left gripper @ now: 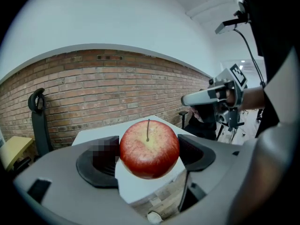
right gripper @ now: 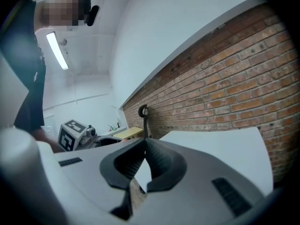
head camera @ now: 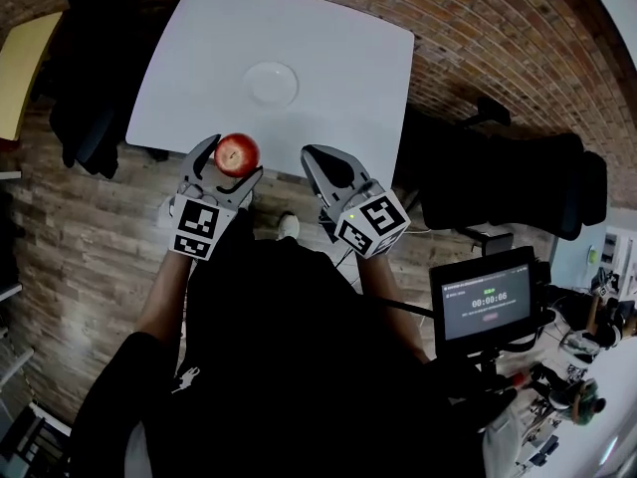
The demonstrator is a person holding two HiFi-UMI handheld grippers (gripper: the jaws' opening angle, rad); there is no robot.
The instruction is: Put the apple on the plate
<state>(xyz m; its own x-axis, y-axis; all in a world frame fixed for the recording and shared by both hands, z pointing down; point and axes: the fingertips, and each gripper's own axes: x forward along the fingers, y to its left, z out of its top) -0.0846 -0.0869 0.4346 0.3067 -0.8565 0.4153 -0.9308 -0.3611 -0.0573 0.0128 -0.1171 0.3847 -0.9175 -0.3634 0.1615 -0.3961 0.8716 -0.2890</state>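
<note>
At the near edge of one white table [head camera: 328, 58], brick wall [left gripper: 93, 93] behind | one apple [head camera: 237, 153], stem up, clamped in my left gripper [head camera: 231, 160], apart from the one plate [head camera: 272, 84] mid-table | my right gripper [head camera: 320, 157] beside it, jaws closed on nothing

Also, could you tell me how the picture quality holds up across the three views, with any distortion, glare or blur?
Head view: fisheye with dark corners; the plate nearly washes out against the bright white table. Left gripper view: the apple is sharp, the brick wall bows. Right gripper view: the ceiling strip light glares, upper left.
</note>
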